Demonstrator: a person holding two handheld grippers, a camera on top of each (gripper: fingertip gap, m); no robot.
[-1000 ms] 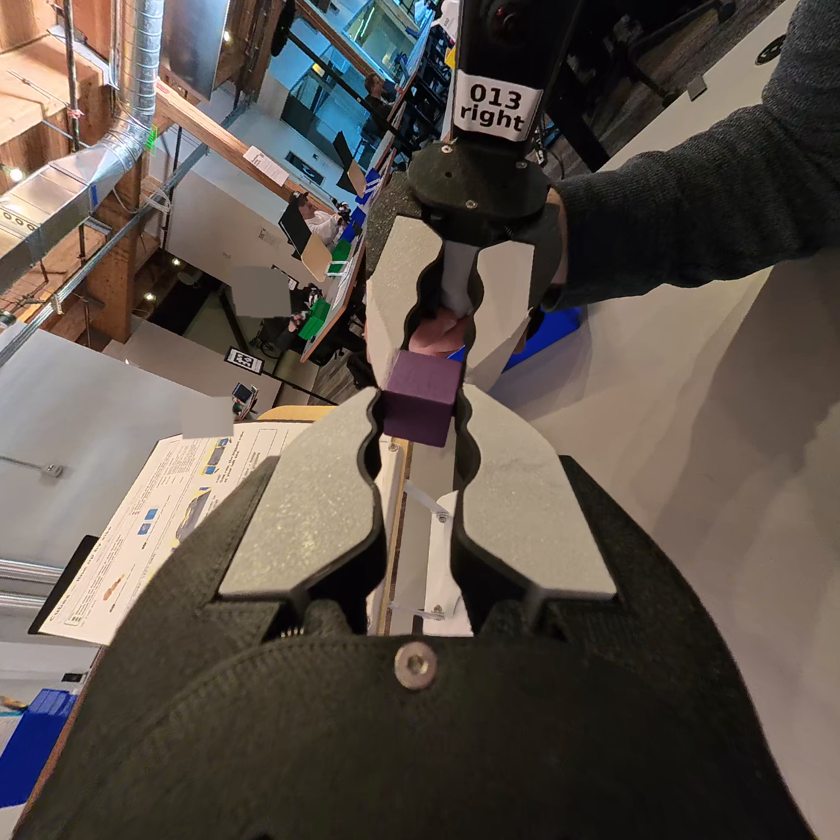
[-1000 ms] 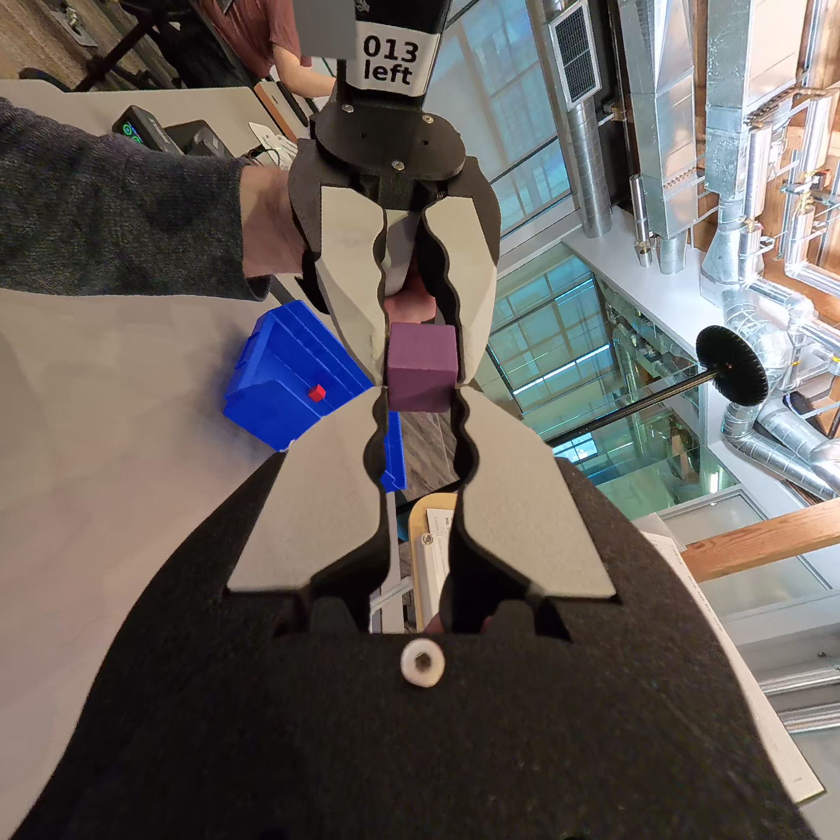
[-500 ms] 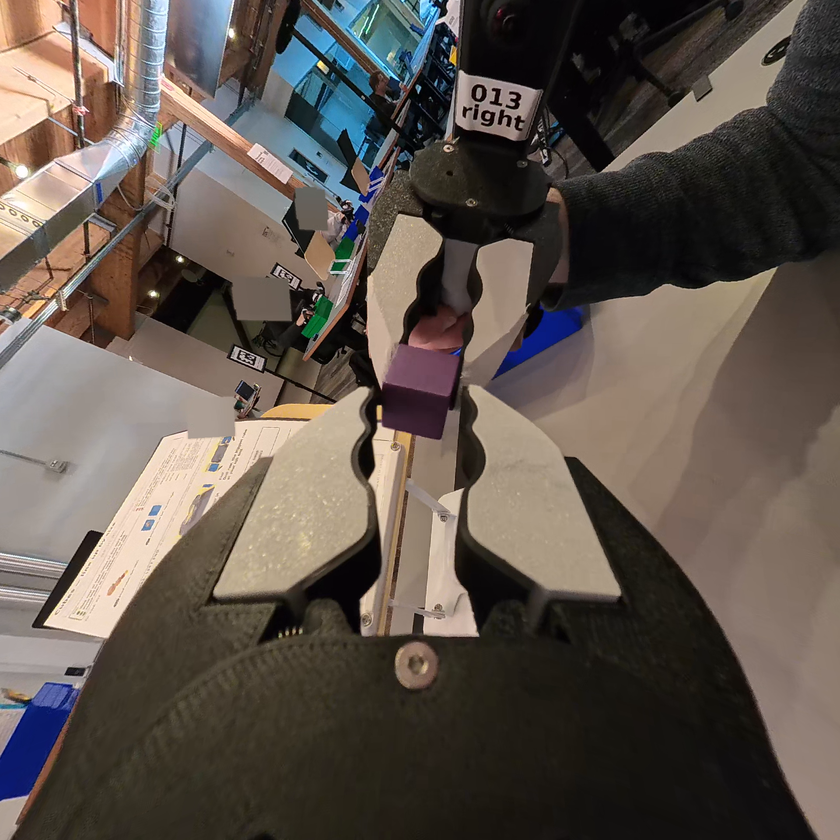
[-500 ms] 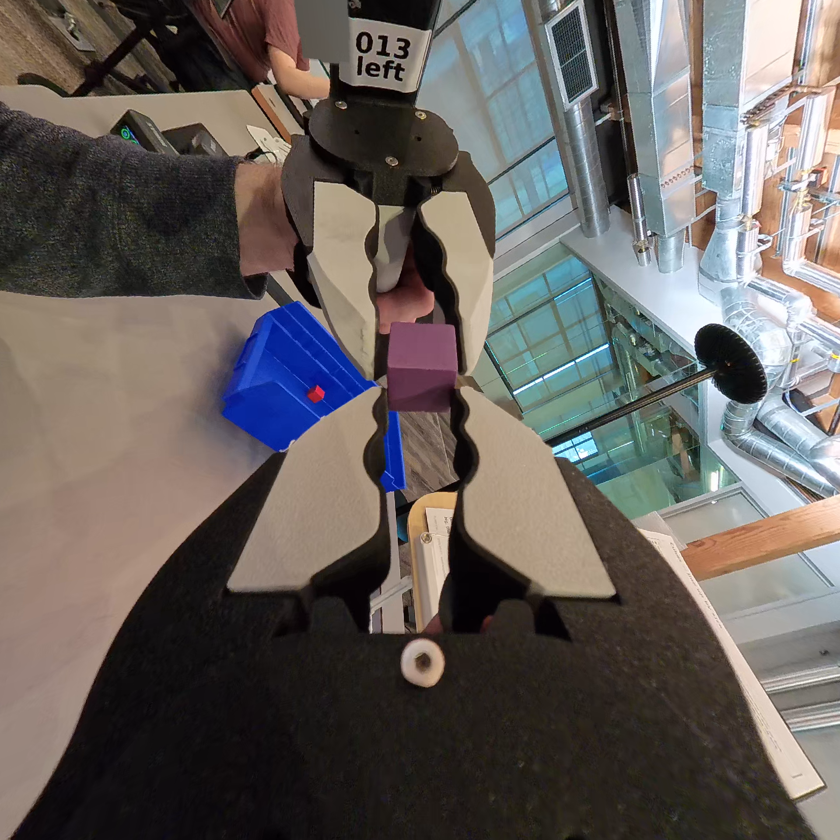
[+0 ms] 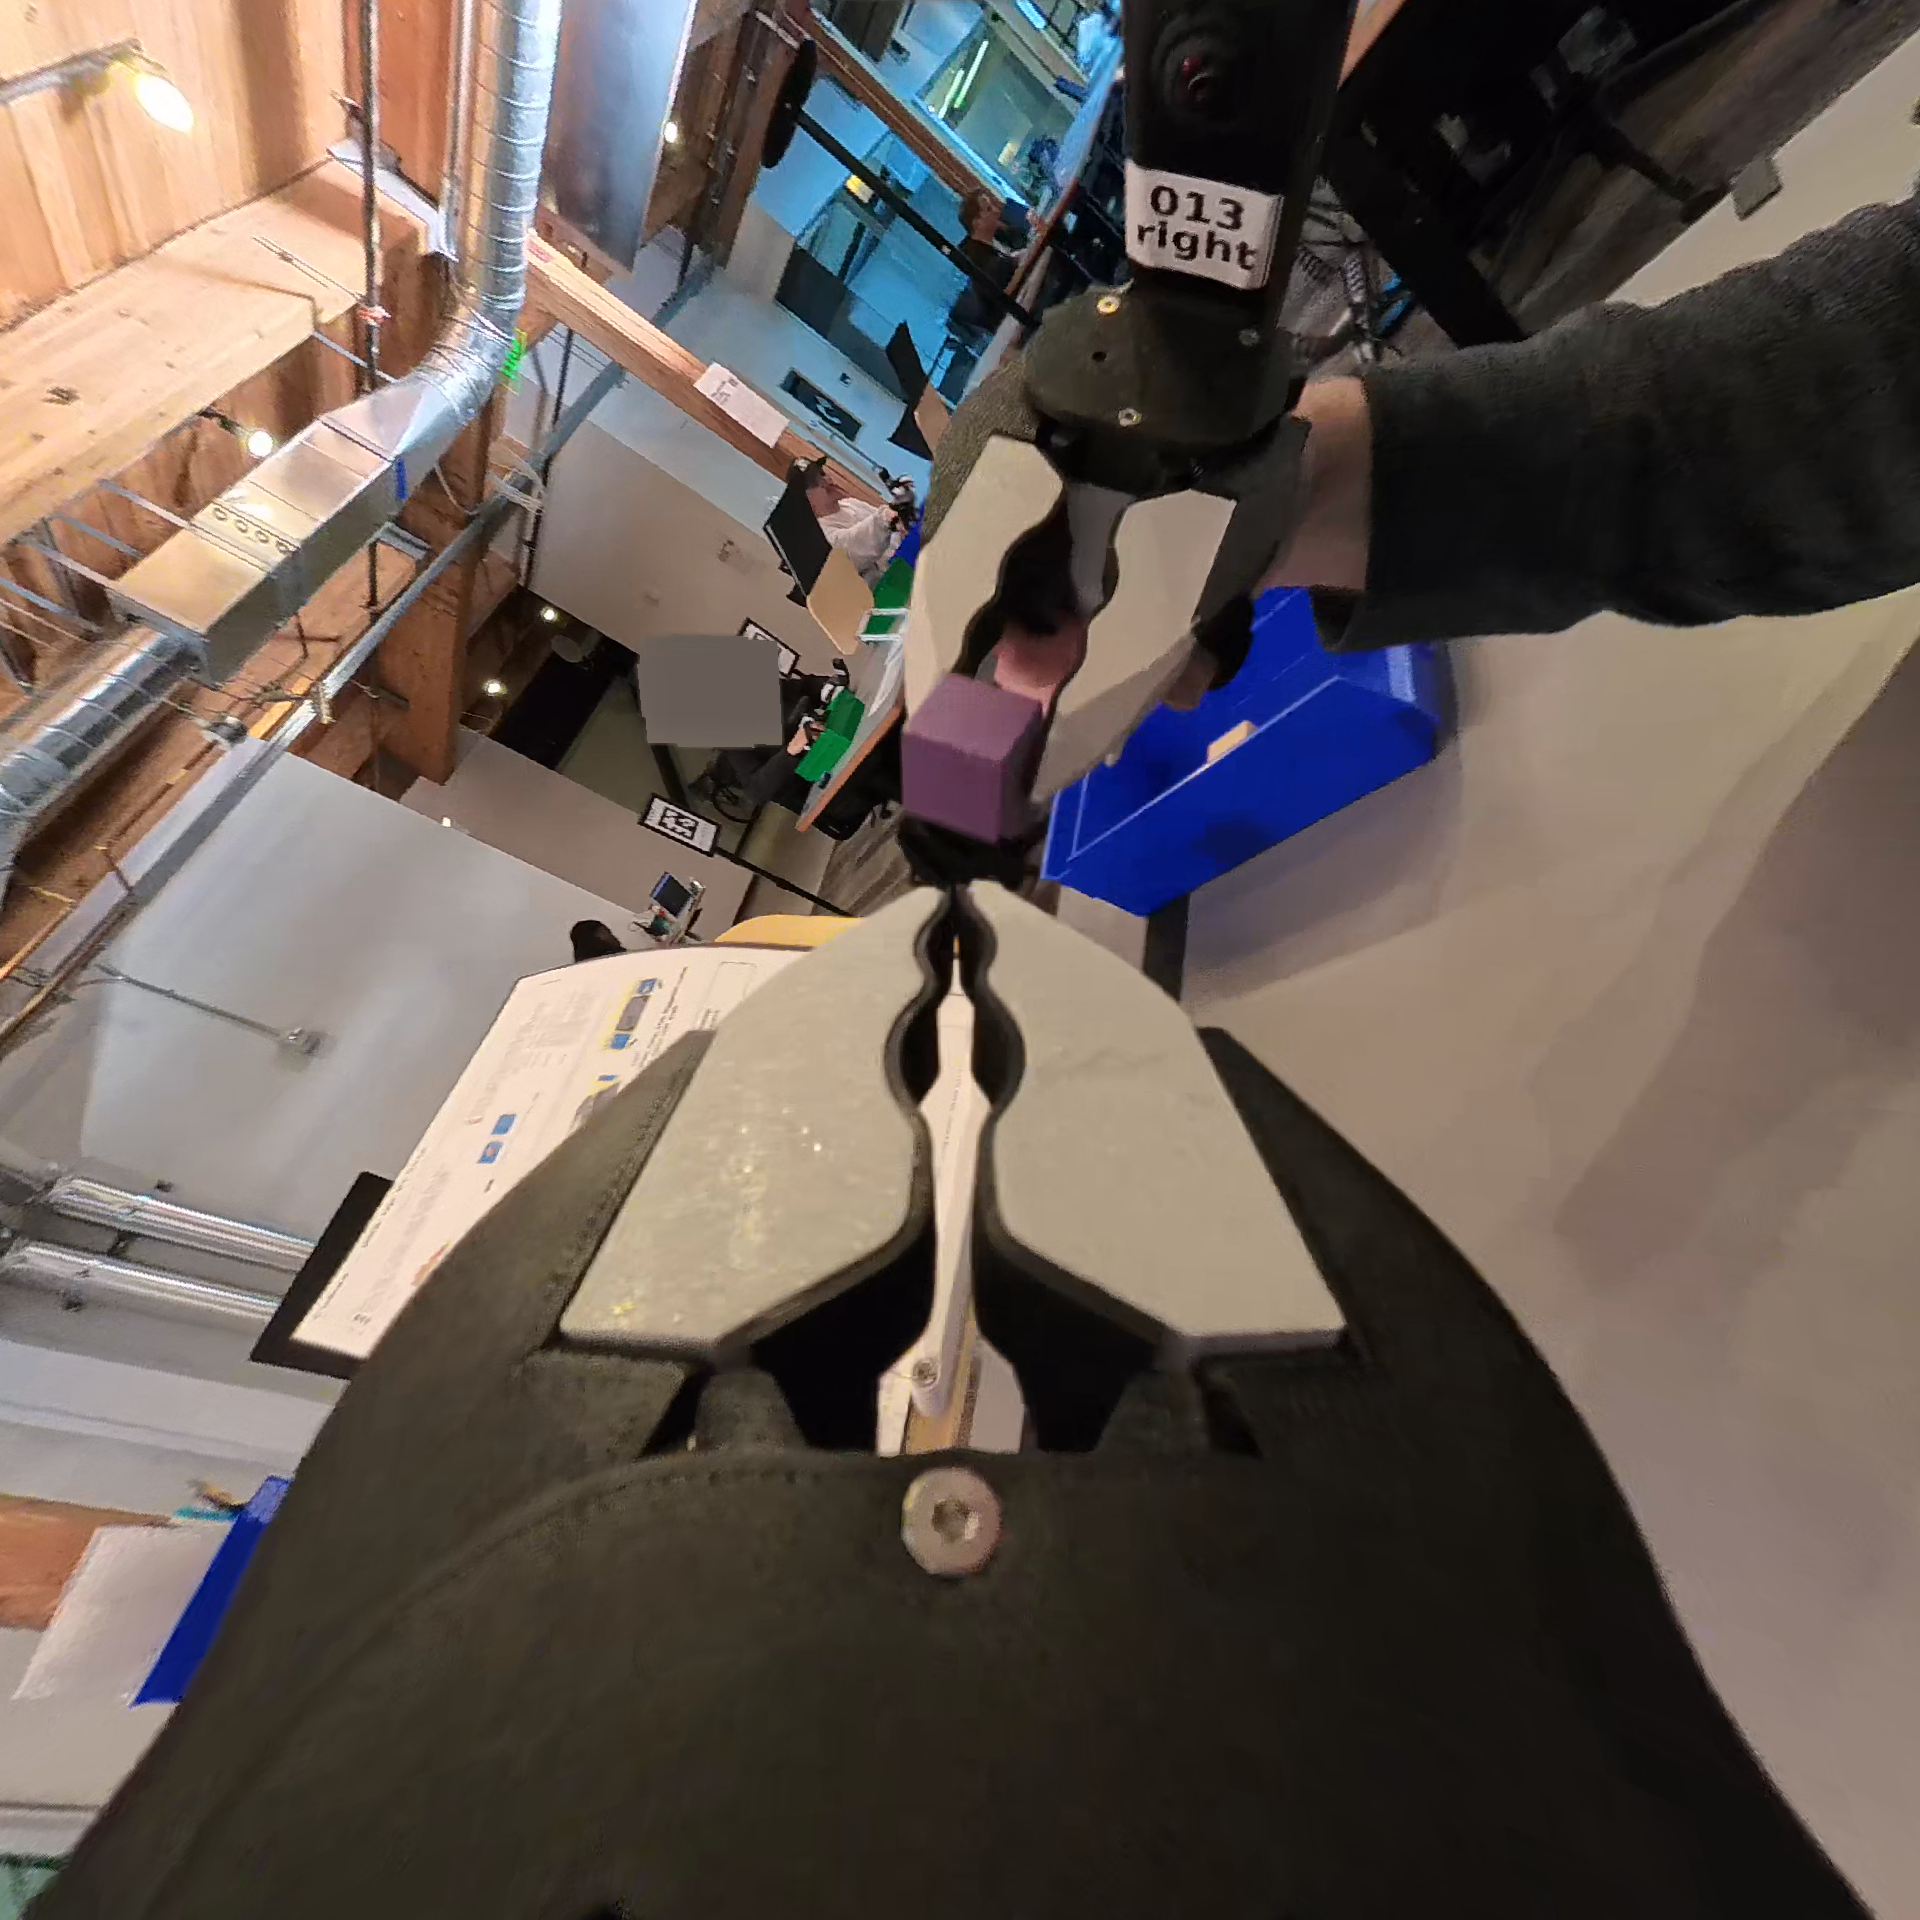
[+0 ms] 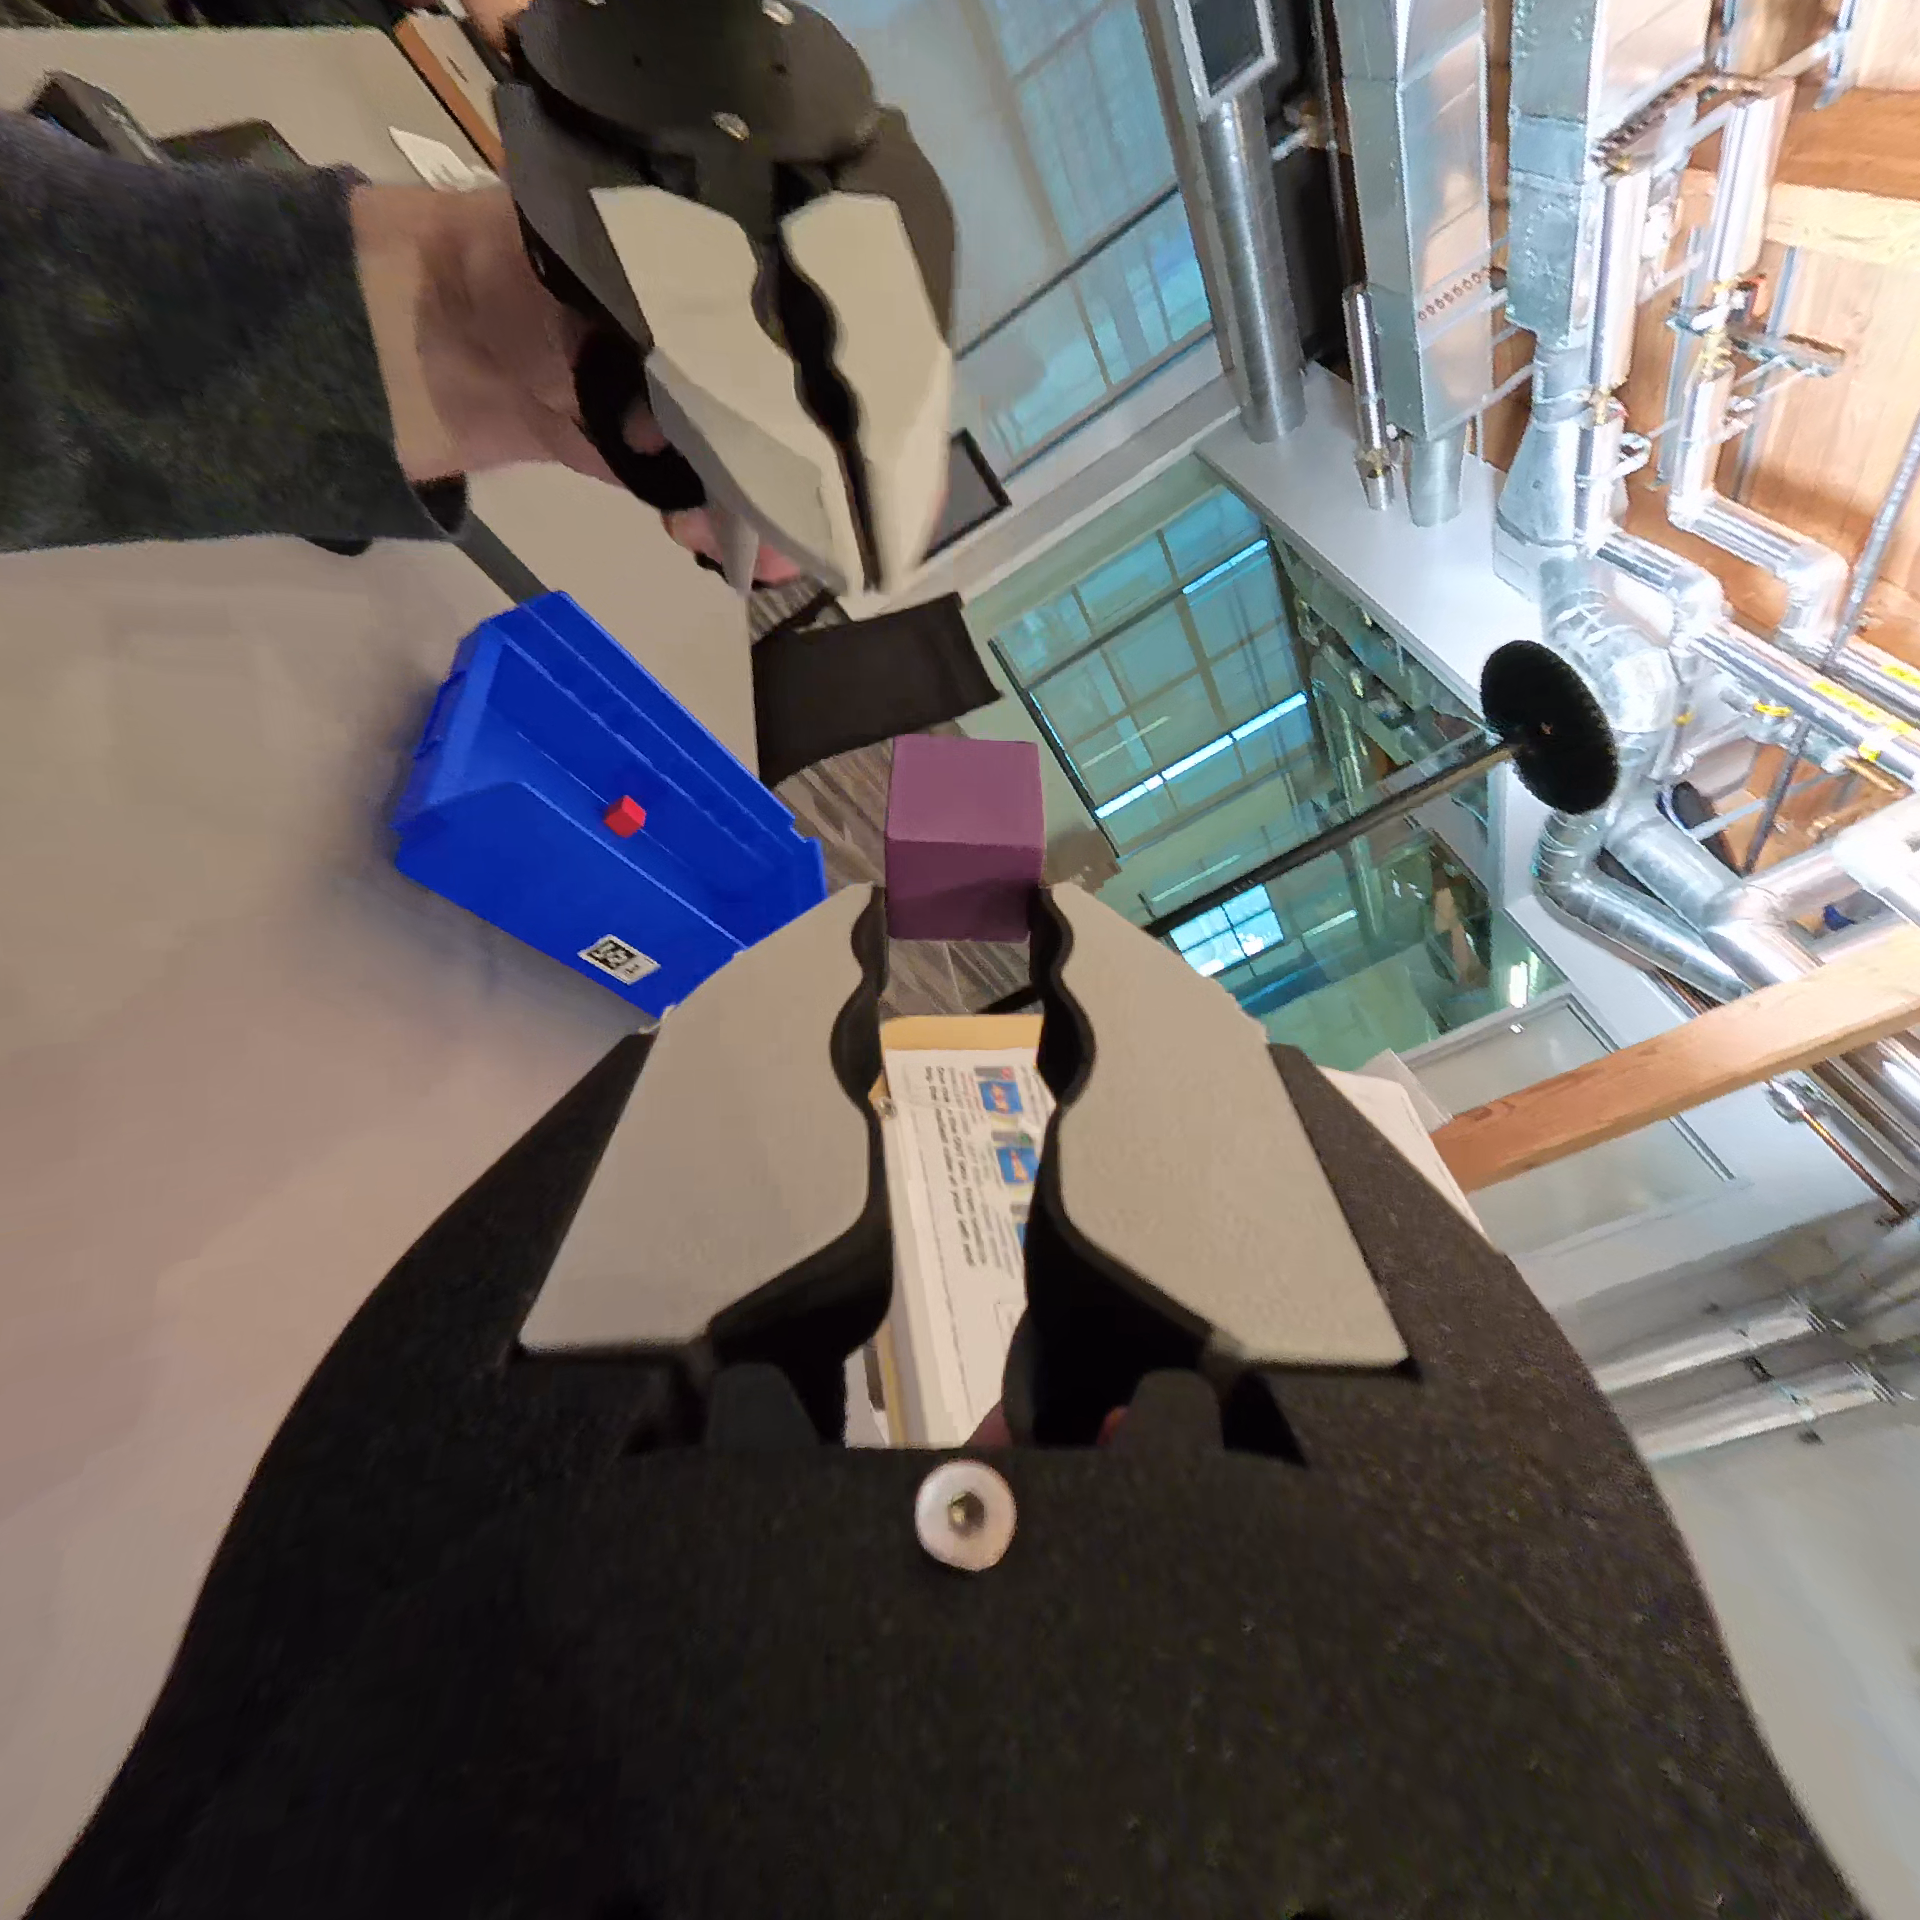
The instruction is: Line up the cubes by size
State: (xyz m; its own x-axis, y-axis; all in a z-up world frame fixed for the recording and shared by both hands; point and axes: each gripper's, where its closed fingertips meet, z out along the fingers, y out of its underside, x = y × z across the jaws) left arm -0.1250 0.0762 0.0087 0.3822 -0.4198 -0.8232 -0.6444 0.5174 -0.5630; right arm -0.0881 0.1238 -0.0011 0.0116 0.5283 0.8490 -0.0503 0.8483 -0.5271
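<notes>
My right gripper is shut on a purple cube, with both pads pressed on its lower sides, and holds it in the air. The cube also shows in the left wrist view between the right gripper's fingertips. My left gripper is shut with nothing between its pads and sits just short of the cube. In the right wrist view it hangs above and behind the cube, apart from it. A small red cube lies in the blue bin.
The blue bin lies on the grey table near its edge, with a small tan block in it. A printed sheet on a board lies beyond the table. A person's sleeves reach in behind each gripper. My hands' fingertips stand some 7 centimeters from each other.
My left gripper let go of the purple cube, drew back from it and shut on air. My right gripper has kept its hold on the cube.
</notes>
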